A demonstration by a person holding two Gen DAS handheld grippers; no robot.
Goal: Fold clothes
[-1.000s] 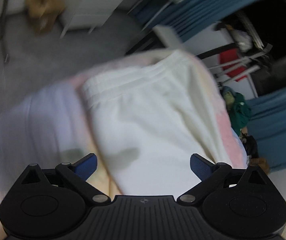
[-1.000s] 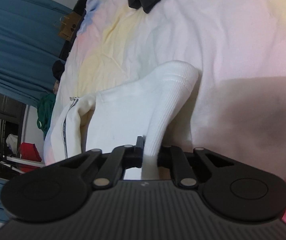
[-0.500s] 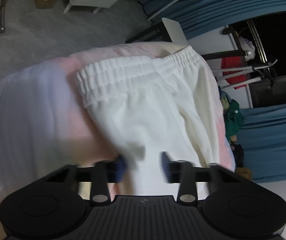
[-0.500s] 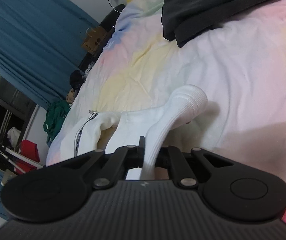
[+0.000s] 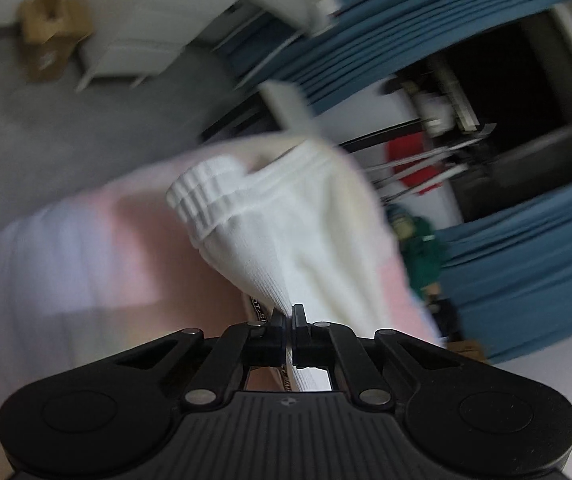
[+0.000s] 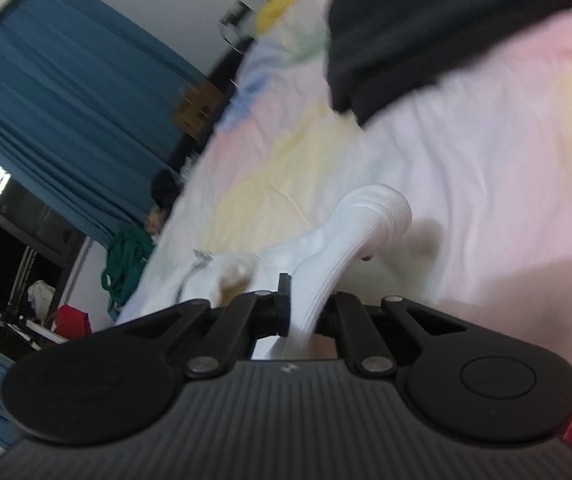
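Our left gripper point(image 5: 290, 320) pinches the white garment point(image 5: 286, 232), which rises toward twelve o'clock; our right gripper point(image 6: 306, 312) clamps its ribbed cuff point(image 6: 374, 216), curling toward one o'clock.

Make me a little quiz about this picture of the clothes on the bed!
1. True or false: the left gripper is shut on the white pants.
2. What colour is the garment lying farther up the bed?
A) black B) orange C) purple
3. Fill in: the curtains are ____.

Key: 1 true; 2 A; 3 blue.
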